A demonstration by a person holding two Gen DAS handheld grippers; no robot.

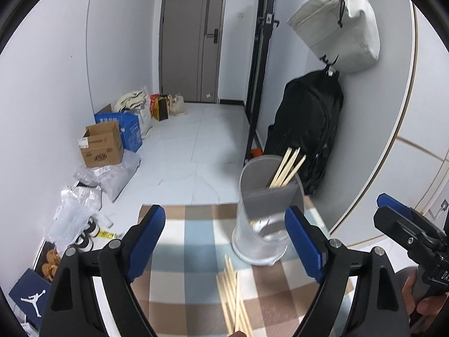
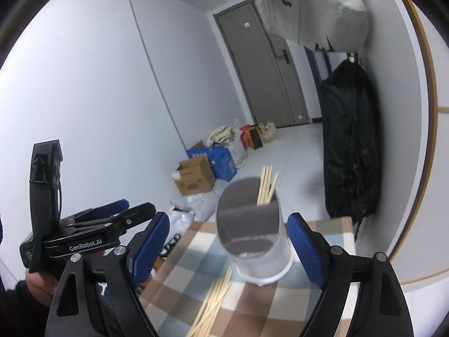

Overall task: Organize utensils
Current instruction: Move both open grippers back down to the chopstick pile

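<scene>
A translucent utensil holder [image 1: 266, 219] with a grey divider stands on the checked tablecloth [image 1: 190, 241]. A few wooden chopsticks [image 1: 289, 167] stand in its far compartment. Several loose chopsticks [image 1: 234, 297] lie on the cloth in front of it. My left gripper [image 1: 224, 241] is open and empty above the loose chopsticks. In the right wrist view the holder [image 2: 252, 238] sits just ahead of my right gripper [image 2: 228, 247], which is open and empty; loose chopsticks [image 2: 213, 303] lie below it. The right gripper also shows at the left view's right edge [image 1: 404, 224].
The table's far edge [image 1: 190, 205] drops to a tiled floor. Cardboard boxes [image 1: 102, 146] and plastic bags [image 1: 112, 174] line the left wall. A black backpack [image 1: 308, 129] and a white bag [image 1: 336, 25] hang on the right wall.
</scene>
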